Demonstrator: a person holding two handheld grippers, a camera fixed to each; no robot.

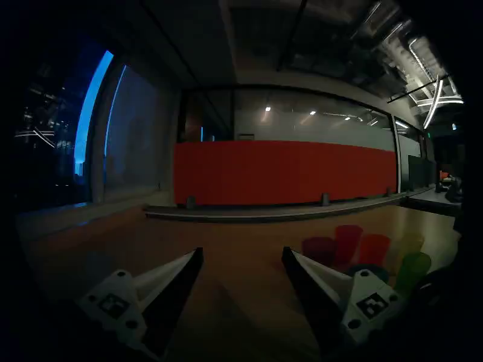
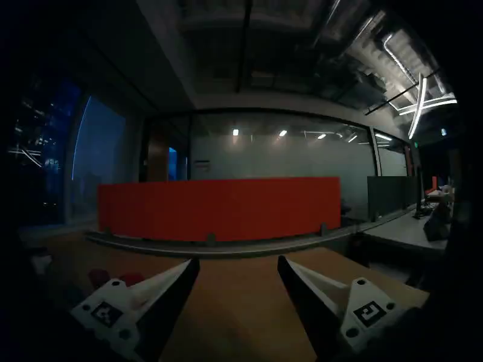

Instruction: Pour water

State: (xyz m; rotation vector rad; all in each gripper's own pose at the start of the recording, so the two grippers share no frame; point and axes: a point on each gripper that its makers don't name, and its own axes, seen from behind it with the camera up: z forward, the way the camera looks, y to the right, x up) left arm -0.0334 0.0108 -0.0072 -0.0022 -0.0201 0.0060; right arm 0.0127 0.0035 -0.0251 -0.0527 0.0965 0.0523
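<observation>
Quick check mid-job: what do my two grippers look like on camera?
Left gripper and right gripper look alike: two pointed, wedge-shaped jaws, white on the outer faces, black on the inner. Each jaw's white base carries a square black-and-white tag.

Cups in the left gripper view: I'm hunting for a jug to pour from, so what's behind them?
Behind the cups lies wooden table, then a red partition under glass. One finger of the left gripper covers the nearest cups' bases.
</observation>
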